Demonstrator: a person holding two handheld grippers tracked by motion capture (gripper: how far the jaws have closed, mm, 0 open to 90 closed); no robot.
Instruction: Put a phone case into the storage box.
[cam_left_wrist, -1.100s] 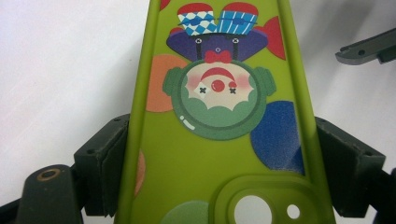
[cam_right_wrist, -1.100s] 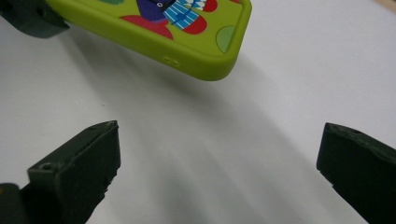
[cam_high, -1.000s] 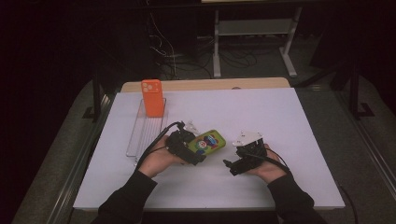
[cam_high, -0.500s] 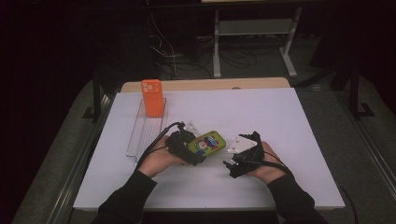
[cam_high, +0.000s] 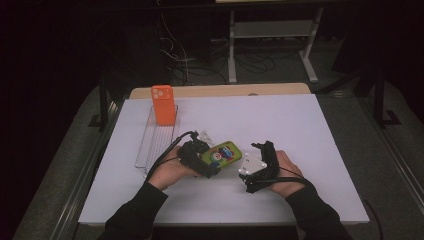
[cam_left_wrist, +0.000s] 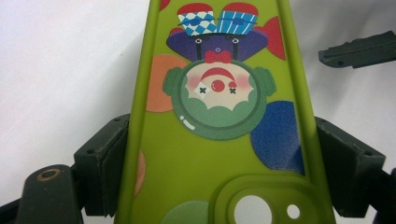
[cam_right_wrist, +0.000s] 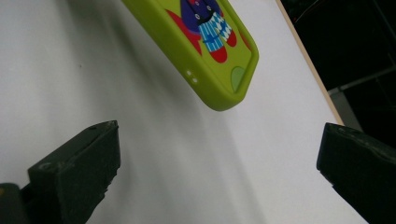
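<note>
Jaws of the left gripper (cam_left_wrist: 219, 154) clamp the green phone case (cam_left_wrist: 219, 116) by its edges, while the right gripper (cam_right_wrist: 219, 163) gapes empty just beside it.

White table (cam_high: 310, 130) bare across right half and far centre: free passage there. Wire rack (cam_high: 152, 142) at left, orange phone (cam_high: 163, 104) upright at its far end: obstacles on left side. Green phone case (cam_high: 224, 154) sits between left gripper (cam_high: 202, 159) and right gripper (cam_high: 256, 159); narrow gap before right jaws. Near edge bare between forearms.
</note>
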